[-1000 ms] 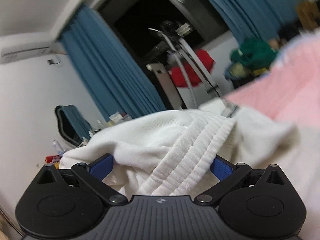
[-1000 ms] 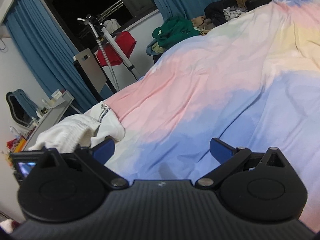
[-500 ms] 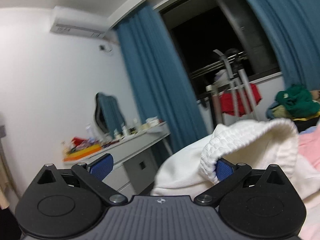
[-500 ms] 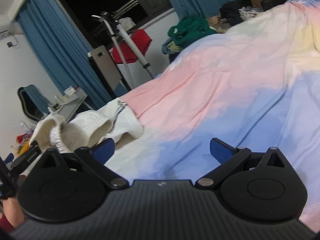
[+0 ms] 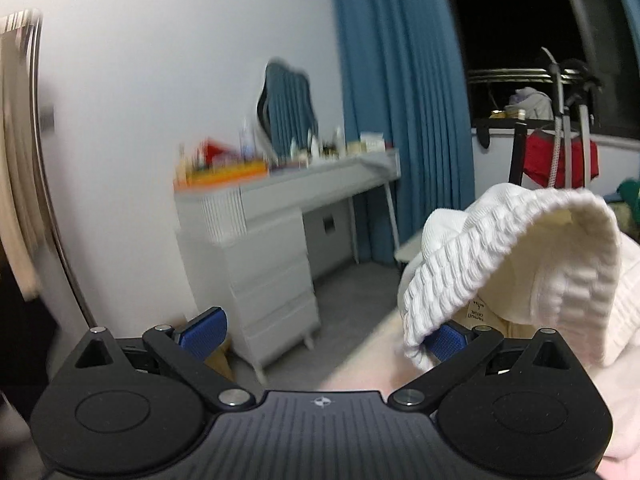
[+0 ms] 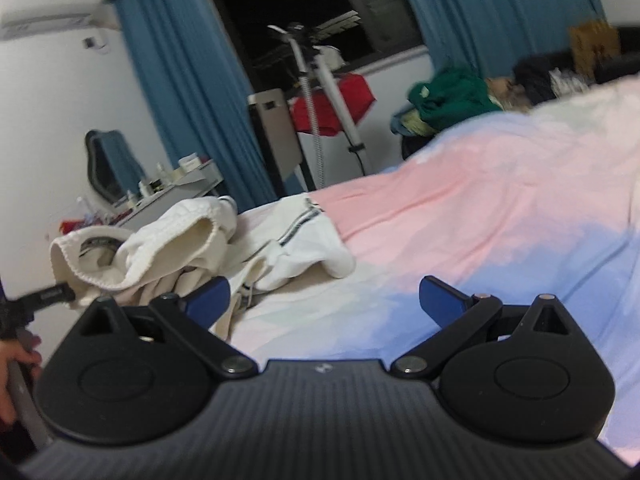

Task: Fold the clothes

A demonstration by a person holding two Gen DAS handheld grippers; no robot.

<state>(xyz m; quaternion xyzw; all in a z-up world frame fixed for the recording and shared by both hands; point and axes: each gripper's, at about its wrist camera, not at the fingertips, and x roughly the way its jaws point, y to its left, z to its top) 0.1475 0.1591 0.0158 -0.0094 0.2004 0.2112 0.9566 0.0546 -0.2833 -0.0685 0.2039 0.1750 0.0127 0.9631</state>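
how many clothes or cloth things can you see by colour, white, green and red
white: 1, the white garment on the bedspread, its ribbed waistband draped over one finger of the open left gripper
green: 1, the green garment heaped behind the bed
red: 1, the red cloth by the window
total: 3

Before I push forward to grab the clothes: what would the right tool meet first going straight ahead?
Probably the bedcover, though depth is unclear; the right tool is open. The white garment lies off to its left.
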